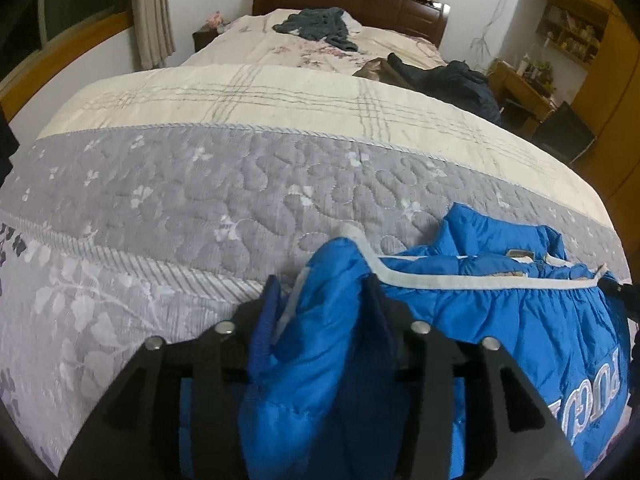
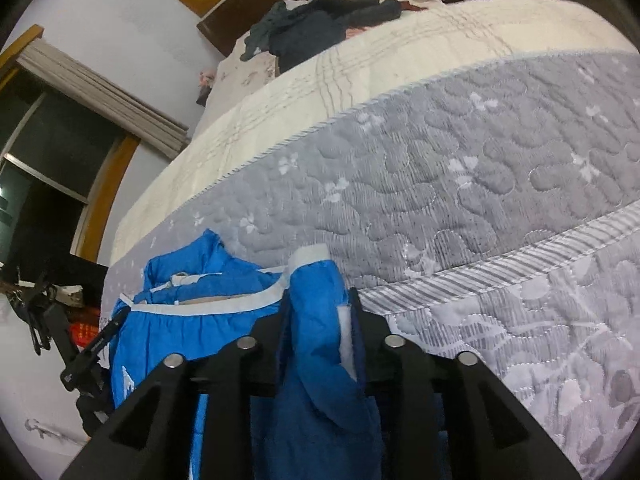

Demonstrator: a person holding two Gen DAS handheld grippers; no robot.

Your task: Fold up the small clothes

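Both grippers – left (image 1: 324,304), right (image 2: 316,312) – clamp bunched corners of the blue jacket (image 1: 500,312) between their jaws, stretching its hem for folding.

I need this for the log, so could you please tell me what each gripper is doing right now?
Left gripper: shut on the blue jacket.
Right gripper: shut on the same jacket, at another part.

quilted bedspread (image 1: 224,184), dark clothes (image 1: 316,26), perhaps shelves (image 1: 568,32)

Blue padded jacket (image 1: 500,312) with white trim, bunched, hanging from both ends.
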